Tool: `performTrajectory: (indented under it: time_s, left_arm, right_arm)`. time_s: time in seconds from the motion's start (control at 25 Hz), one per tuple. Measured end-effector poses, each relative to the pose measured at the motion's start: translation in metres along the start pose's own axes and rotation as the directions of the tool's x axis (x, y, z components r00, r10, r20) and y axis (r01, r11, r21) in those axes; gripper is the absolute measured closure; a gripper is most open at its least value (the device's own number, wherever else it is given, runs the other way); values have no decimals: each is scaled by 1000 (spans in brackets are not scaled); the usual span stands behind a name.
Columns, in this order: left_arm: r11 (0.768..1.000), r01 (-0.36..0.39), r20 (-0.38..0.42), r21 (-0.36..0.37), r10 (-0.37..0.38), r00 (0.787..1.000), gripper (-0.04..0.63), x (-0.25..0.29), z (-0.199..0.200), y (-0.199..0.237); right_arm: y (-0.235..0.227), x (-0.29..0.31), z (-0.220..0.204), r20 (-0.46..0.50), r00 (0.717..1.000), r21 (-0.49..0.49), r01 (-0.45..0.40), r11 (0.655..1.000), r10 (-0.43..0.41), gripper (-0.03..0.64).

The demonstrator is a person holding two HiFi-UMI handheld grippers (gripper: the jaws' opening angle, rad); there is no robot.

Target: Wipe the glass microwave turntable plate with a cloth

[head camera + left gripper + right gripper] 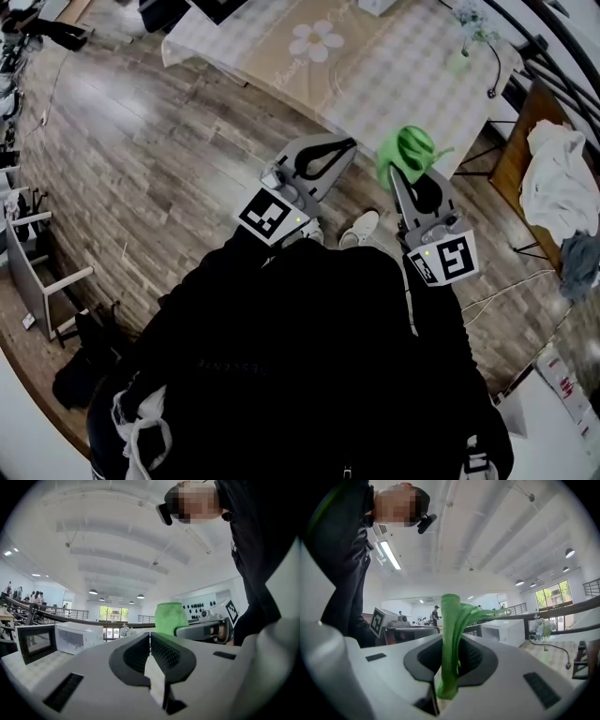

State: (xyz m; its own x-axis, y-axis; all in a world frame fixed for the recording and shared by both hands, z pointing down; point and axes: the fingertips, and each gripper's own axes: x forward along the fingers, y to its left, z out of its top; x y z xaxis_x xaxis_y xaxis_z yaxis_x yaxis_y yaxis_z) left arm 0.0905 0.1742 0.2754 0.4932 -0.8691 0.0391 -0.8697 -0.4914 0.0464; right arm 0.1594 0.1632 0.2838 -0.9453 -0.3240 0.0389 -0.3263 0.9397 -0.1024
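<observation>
Stands on a wood-plank floor (141, 159), just short of a table (394, 84) spread with a checked covering and a daisy print. Shows one white shoe (359, 228) below the black sleeves, between the two tools.

Holds both tools out in front of the body, side by side and apart, tips aimed toward the table's near edge.

Grips a green cloth (411, 150) in the right gripper (410, 176) — pinched between the two dark ribbed pads as a bunched, upright fold. Rises well past the jaw tips there, then flops over to the side away from the other tool. Hangs in the air over the floor beside the table's edge, touching nothing but the pads.

Keeps nothing in the left gripper (349, 145): pads pressed flat together along one thin seam, no gap and nothing between them.

Looks out, from the left gripper view, past the cloth to a white microwave (77, 637) on the table, with a dark-doored microwave (35, 643) just beside it. Catches, from the right gripper view, a vase of pale flowers (543, 629) farther along the table.
</observation>
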Motion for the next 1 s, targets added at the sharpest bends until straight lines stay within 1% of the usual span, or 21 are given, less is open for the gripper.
performTrajectory:
  time_s: [0.2, 0.52, 0.8, 1.0]
  left_arm:
    - [1000, 15, 0, 8, -15, 1000, 572, -7, -3, -5]
    - [999, 22, 11, 30, -22, 1000, 572, -2, 9, -18]
    - [999, 19, 11, 43, -19, 1000, 572, 19, 13, -34]
    - [999, 11, 14, 53, -12, 1000, 572, 38, 18, -49]
  right_arm:
    - [3, -3, -5, 1, 1000, 25, 23, 999, -23, 548]
    - [-4, -21, 8, 43, 998, 36, 44, 998, -45, 549]
    - [-18, -38, 10, 52, 998, 31, 29, 999, -30, 549]
    - [-24, -51, 7, 39, 999, 25, -22, 999, 21, 546]
